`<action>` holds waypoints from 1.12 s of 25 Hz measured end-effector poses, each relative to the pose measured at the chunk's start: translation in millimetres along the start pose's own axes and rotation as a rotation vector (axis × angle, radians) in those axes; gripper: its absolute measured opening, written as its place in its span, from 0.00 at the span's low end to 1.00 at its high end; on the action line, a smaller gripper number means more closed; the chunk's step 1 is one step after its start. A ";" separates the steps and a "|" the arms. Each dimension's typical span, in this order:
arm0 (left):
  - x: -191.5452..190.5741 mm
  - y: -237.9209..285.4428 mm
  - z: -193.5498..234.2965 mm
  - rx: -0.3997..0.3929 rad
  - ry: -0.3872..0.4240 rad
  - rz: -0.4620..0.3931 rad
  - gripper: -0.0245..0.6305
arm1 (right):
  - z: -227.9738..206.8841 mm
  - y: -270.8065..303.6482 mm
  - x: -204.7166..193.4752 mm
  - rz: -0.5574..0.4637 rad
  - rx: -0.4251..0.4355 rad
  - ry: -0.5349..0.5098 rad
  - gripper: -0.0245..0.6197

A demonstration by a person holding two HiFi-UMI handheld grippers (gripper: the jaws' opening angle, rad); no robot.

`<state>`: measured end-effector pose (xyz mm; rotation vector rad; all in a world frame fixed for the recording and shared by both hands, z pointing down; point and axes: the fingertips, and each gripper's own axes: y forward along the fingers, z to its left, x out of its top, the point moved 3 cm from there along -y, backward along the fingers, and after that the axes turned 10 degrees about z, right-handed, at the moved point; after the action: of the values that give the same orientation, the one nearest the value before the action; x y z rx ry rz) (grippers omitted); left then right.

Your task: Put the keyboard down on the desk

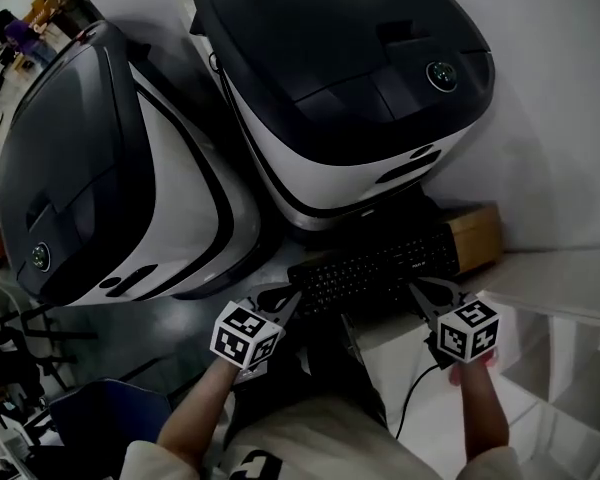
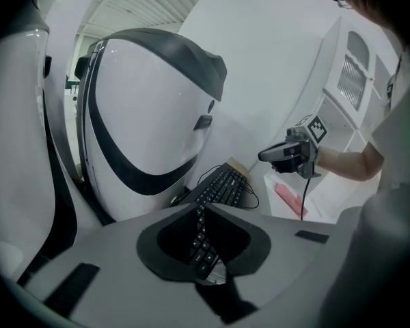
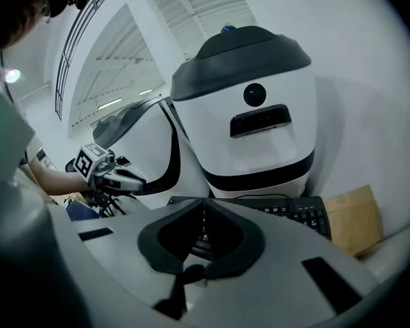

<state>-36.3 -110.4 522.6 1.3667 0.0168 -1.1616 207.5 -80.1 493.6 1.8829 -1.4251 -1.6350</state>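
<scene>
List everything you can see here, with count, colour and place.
machines: two, white with black tops, side by side against the wall.
keyboard: one, black, held in front of them.
cardboard box: one, brown, right of the keyboard.
pink item: one, flat, beyond the keyboard's far end.
cabinet: one, white, at the right.
left gripper: one, grey, fingers shut on the keyboard's left end.
right gripper: one, grey, fingers shut at its front right edge.

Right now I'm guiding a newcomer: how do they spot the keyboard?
Find the right-hand white-and-black domed machine. At its foot, both ends gripped by the left gripper and right gripper, is a flat black keyboard. Unlike the brown cardboard box beside it, it has keys.
</scene>
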 end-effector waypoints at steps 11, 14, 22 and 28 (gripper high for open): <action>-61.3 60.2 39.0 -0.066 -0.260 0.148 0.51 | -15.1 12.8 -9.1 0.059 0.013 -0.012 0.08; -77.4 75.5 49.4 -0.090 -0.367 0.163 0.52 | -31.1 18.3 -17.8 0.098 -0.011 -0.008 0.08; -75.4 97.6 57.1 -0.142 -0.460 0.128 0.53 | -94.5 21.5 -29.2 0.163 -0.140 0.071 0.52; -78.6 111.3 48.9 -0.177 -0.458 0.170 0.53 | -160.7 30.5 -45.9 0.261 -0.257 0.119 0.61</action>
<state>-32.4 -122.7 666.8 0.9060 -0.3120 -1.2719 337.2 -119.6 596.1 1.5532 -1.2817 -1.4755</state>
